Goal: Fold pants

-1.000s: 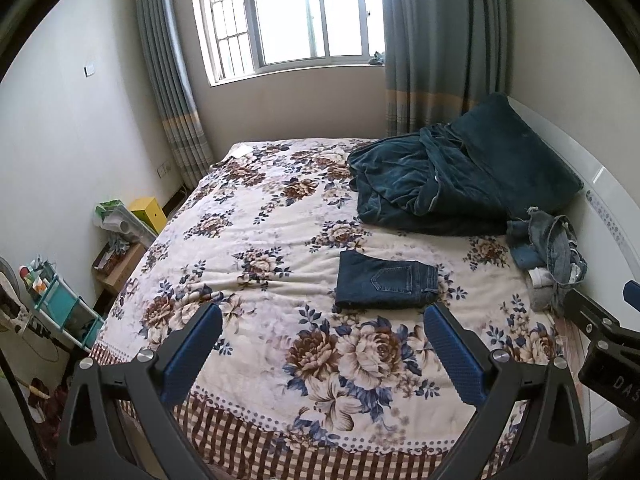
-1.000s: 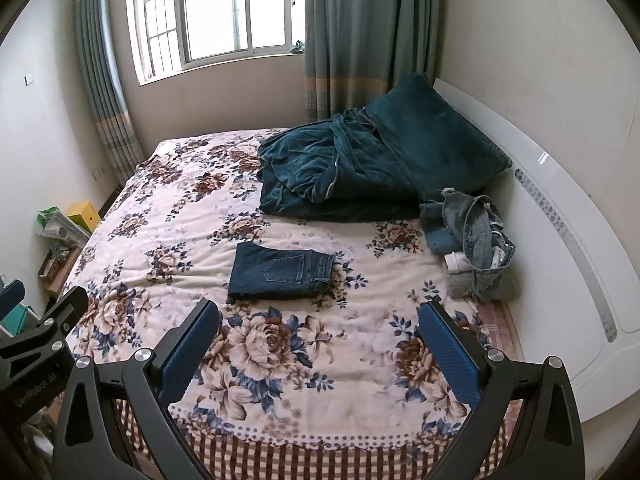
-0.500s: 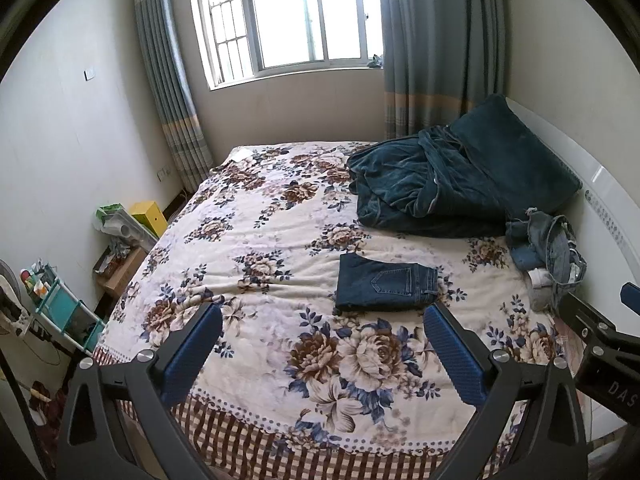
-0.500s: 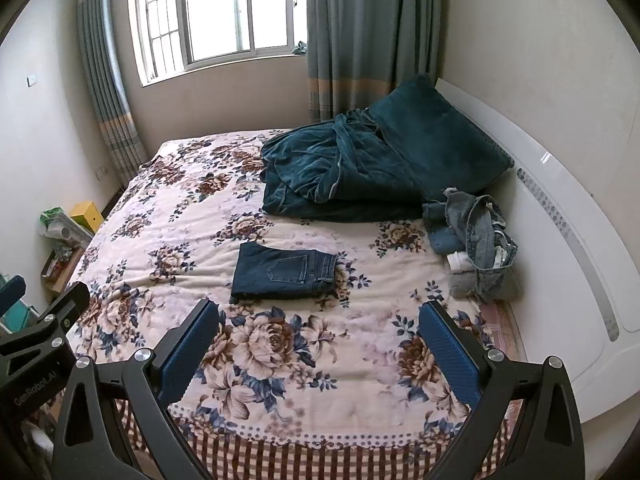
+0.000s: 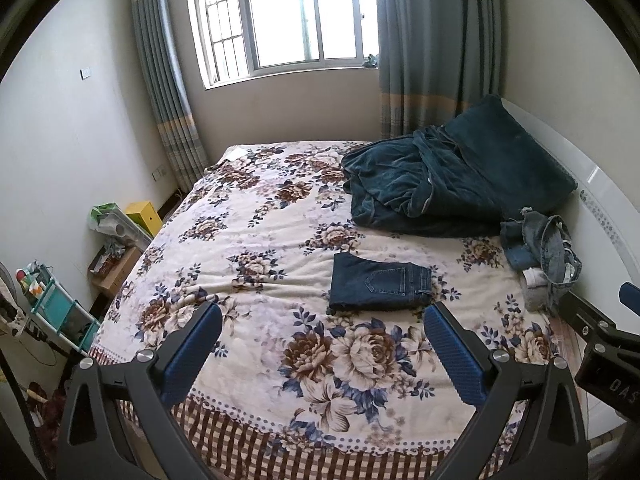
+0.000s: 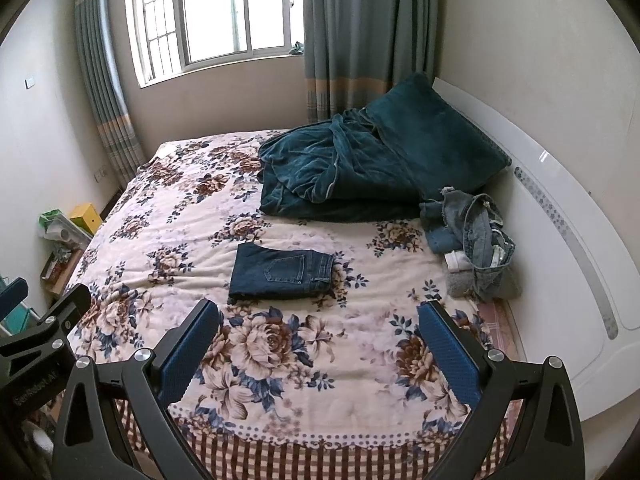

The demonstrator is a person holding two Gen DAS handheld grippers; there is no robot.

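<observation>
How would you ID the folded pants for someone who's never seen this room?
Start at the bed with the floral blanket under the window. Near its middle, in front of the heaped teal blanket, lies a flat rectangle of dark denim, the folded pants. Unlike the crumpled lighter jeans by the white headboard, it is neatly squared, back pocket up.

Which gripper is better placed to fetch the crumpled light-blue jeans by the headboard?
Right gripper: the crumpled light-blue jeans lie on its side. Both grippers hover open.
</observation>
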